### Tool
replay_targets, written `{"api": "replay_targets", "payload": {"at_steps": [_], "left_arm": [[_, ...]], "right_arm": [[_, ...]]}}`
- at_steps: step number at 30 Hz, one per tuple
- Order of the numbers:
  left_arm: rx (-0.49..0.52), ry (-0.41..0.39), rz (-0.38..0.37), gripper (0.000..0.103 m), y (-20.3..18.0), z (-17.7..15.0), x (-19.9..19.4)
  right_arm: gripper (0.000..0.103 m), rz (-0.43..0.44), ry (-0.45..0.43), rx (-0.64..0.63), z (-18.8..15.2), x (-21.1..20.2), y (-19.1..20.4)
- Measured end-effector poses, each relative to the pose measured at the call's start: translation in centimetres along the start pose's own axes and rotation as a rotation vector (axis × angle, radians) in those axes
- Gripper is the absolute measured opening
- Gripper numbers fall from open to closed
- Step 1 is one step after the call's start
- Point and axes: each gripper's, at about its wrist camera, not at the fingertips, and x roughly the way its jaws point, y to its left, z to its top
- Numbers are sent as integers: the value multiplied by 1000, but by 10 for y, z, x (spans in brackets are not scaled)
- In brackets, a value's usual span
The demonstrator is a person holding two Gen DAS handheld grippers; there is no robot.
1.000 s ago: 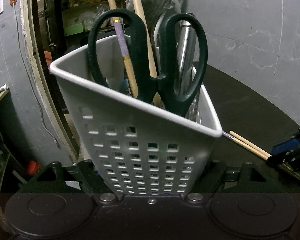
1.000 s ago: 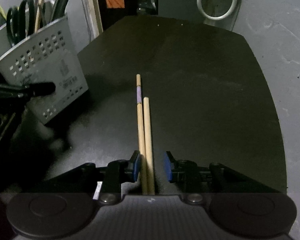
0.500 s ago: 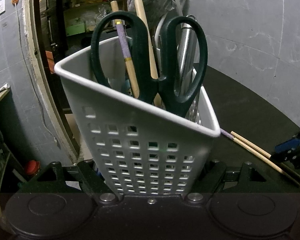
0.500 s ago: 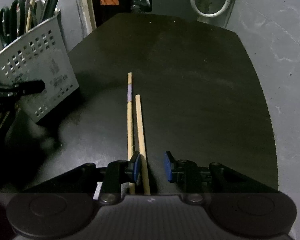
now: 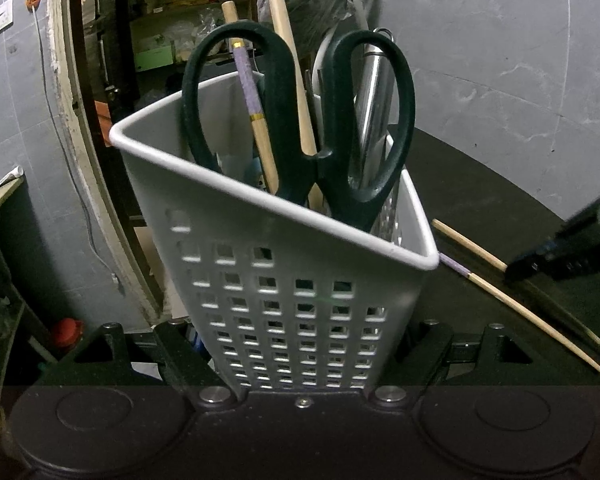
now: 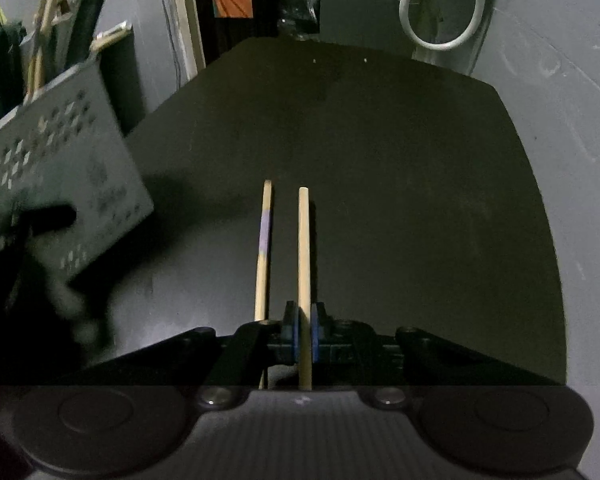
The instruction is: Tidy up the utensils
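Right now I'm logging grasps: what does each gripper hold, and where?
Right gripper: plain wooden chopstick, near its thin end. Left gripper: white perforated plastic caddy, by its lower sides.

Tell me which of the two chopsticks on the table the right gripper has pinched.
The plain wooden chopstick, clamped by the right gripper; the purple-banded chopstick lies outside it.

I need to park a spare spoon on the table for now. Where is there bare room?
The dark table is bare beyond and right of the plain chopstick. It is crowded on the left, where the holder and the purple-banded chopstick sit.
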Motion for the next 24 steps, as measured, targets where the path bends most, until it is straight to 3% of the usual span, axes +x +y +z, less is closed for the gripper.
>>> {"api": "replay_targets", "payload": {"at_steps": [12,24], "left_arm": [[-1,0,1,82,-2,2,0],[-2,-7,-6,82,1,1,-3]], "right_arm": [[9,68,34,59,14,16,-6],[7,59,50,14,6,11,2]]}}
